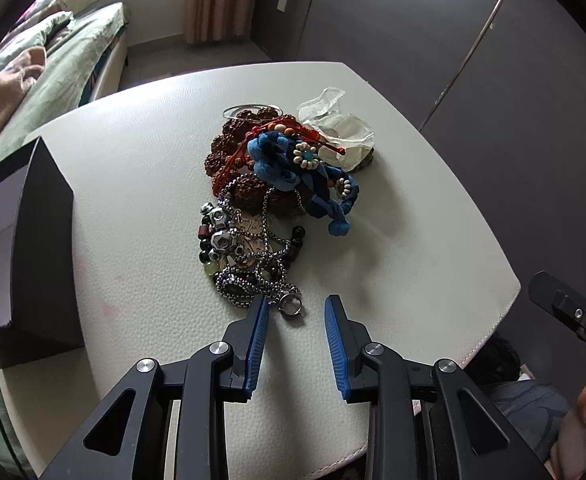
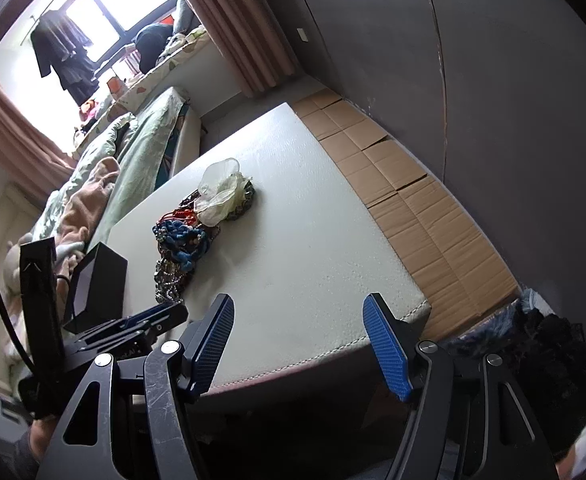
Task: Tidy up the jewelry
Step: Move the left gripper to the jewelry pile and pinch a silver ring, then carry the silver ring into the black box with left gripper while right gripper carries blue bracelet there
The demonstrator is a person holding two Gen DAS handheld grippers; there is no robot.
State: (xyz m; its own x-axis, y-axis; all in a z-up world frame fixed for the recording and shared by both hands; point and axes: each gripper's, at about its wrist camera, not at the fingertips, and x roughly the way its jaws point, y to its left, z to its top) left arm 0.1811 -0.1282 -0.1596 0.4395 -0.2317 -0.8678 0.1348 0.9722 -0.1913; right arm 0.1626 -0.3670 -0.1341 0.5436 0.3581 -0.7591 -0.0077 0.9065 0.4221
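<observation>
One black box beside jewelry pile

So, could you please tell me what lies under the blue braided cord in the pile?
The blue braided cord lies over brown knobbly beads and a steel chain. Red string crosses its far end. Anything deeper is covered.
</observation>
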